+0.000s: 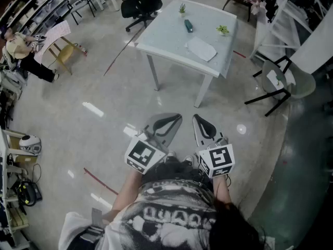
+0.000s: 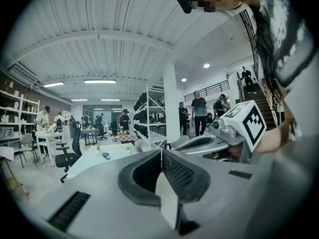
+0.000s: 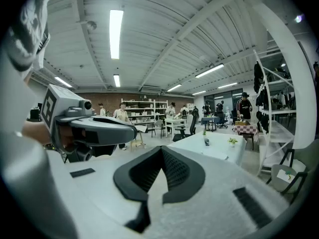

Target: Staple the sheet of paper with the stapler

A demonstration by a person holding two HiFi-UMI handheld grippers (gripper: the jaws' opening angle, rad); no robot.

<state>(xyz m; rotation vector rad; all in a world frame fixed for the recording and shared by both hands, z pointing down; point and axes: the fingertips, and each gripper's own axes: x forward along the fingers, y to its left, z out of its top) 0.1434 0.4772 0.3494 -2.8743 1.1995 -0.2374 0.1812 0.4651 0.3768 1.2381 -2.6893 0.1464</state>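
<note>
A white table (image 1: 156, 43) stands well ahead of me across the floor. On it lie a dark teal stapler (image 1: 188, 25) and a white sheet of paper (image 1: 201, 49). Both grippers hang over bare floor, far short of the table. My left gripper (image 1: 177, 118) is shut with nothing in it, and in its own view the left gripper (image 2: 161, 151) has its pads meeting. My right gripper (image 1: 196, 118) is shut and empty too, and the right gripper (image 3: 162, 148) points level toward the table (image 3: 219, 148), where the stapler (image 3: 206, 142) shows small.
Two small potted plants (image 1: 182, 8) (image 1: 222, 29) stand on the table. A black office chair (image 1: 139, 7) is behind its left corner, a folding chair (image 1: 276, 82) at its right, a yellow chair (image 1: 63, 53) and a person (image 1: 21, 51) at far left. Shelves line the left wall.
</note>
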